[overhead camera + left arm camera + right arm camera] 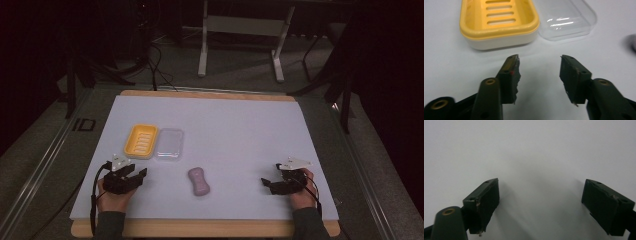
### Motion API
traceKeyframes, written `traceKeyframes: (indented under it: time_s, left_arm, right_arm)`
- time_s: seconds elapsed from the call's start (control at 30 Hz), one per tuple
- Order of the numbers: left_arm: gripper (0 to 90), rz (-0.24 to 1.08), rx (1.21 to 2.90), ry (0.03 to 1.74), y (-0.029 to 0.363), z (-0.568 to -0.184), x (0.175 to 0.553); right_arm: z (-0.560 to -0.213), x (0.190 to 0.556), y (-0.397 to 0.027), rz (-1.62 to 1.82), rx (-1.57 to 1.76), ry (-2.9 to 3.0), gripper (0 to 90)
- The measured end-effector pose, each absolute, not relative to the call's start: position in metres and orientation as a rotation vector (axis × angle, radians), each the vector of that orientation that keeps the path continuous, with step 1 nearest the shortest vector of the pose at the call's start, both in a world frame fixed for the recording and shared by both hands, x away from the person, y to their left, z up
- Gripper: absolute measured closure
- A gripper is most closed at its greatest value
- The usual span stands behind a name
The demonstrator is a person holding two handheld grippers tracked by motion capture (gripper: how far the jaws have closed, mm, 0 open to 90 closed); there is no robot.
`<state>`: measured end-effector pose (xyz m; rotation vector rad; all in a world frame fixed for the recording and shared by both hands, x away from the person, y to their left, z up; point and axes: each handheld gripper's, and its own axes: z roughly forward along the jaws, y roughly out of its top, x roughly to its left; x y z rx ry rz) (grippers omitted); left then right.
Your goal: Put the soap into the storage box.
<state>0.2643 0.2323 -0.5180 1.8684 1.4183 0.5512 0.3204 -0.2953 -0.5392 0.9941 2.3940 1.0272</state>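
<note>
High view: our left tool [131, 176] and right tool [271, 184] gape empty; we judge nothing begun, soap [198, 181] between them needs grasping next.

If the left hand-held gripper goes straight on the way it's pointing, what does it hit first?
Probably the yellow soap dish. The left hand-held gripper is open, and the dish's near wall lies just ahead, with the clear lid beside it. Exact depth is unclear.

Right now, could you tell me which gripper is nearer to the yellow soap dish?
Left. The left gripper sits open just below the yellow soap dish, near its front edge. The right gripper is open far across the table, beyond the purple soap bar.
</note>
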Motion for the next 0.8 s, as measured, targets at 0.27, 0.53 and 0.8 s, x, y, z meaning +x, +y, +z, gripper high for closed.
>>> traceKeyframes:
  time_s: [0.27,0.53,0.8]
  left_arm:
    - [53.9,0.469,1.856,1.356,0.229,-0.509,0.260]
    - [52.6,0.457,1.874,1.331,0.221,-0.506,0.258]
    - [54.0,0.447,1.925,1.308,0.205,-0.509,0.259]
  right_arm:
    - [-0.536,0.314,-0.303,1.139,0.980,2.318,13.5]
    - [-0.536,0.314,-0.305,1.155,0.996,2.300,14.1]
    - [-0.536,0.312,-0.307,1.199,0.982,2.280,14.1]
